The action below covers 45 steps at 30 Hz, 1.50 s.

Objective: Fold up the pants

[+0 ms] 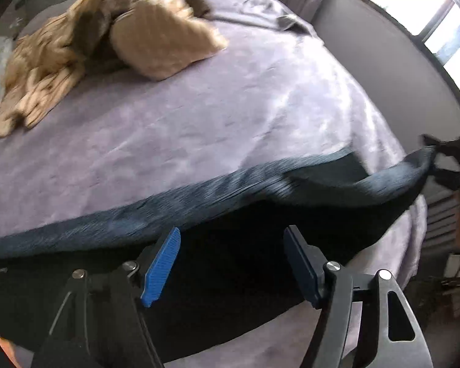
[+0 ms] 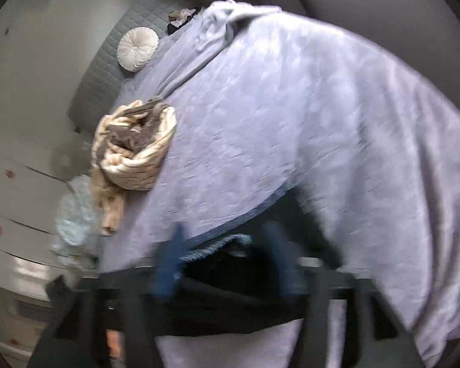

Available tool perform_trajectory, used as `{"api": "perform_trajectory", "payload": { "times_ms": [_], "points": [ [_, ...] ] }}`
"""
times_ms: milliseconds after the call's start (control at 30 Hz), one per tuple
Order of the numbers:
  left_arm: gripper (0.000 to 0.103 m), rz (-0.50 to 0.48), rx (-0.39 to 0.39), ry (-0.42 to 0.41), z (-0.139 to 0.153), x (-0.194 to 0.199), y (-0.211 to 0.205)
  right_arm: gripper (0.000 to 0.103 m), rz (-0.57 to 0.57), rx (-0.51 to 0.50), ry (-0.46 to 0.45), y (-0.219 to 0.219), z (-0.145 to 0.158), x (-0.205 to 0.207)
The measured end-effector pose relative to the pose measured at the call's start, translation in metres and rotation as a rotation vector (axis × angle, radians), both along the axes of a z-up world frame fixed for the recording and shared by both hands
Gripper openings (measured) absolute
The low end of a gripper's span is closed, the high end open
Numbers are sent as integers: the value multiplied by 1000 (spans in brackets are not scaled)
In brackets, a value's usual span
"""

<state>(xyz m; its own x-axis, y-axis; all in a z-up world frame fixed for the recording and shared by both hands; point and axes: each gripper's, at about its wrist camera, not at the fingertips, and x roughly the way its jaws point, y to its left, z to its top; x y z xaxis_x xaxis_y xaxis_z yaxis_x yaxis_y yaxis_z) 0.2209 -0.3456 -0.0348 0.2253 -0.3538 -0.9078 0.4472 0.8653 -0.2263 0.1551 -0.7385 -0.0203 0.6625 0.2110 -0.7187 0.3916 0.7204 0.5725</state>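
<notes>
Dark pants [image 1: 230, 190] lie spread along the near edge of the bed, on a lilac bedspread [image 1: 199, 107]; fabric is dark blue-grey, ribbed or knit-looking where light hits it, nearly black in shadow. One end trails off to the right of the left wrist view, pulled into a point near a dark shape at the frame edge that I cannot identify. Left gripper [image 1: 231, 265]: jaws apart, blue pads [image 1: 161, 268] clear of the cloth, nothing between them, hovering above the pants. Right gripper [image 2: 227, 263]: heavily blurred, jaws look spread with a light-blue frayed hem [image 2: 217, 245] lying below and between them; pads do not appear to press on it, so I read it as released. Tan crumpled garments [image 1: 86, 46] sit well apart at the far side of the bed. Judgement on handling: soft, limp, medium weight, will sag and drag on the plush bedspread, not fragile or slippery. Best holds look like the hem corners and the waistband edge, pinching both layers together, one gripper at each end so the fold stays square
</notes>
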Motion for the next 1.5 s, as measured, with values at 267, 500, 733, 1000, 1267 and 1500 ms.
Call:
{"api": "perform_trajectory", "payload": {
  "times_ms": [267,500,733,1000,1267,1500],
  "points": [
    [71,74,120,110,-54,-7,13,68,-146,112,152,-34,-66,-79],
    [71,129,118,131,-53,-3,-12,68,-182,219,91,-68,-67,-98],
    [71,150,152,153,-69,-1,-39,66,-1,256,157,-44,-88,-69],
    [71,161,170,91,-58,1,-46,7,26,294,67,-27,-83,-42],
    [71,213,203,118,-61,8,-36,20,57,163,331,-23,-105,-43],
    [71,225,252,74,-68,26,-31,23,300,-74,169,35,-35,3]
  ]
}}
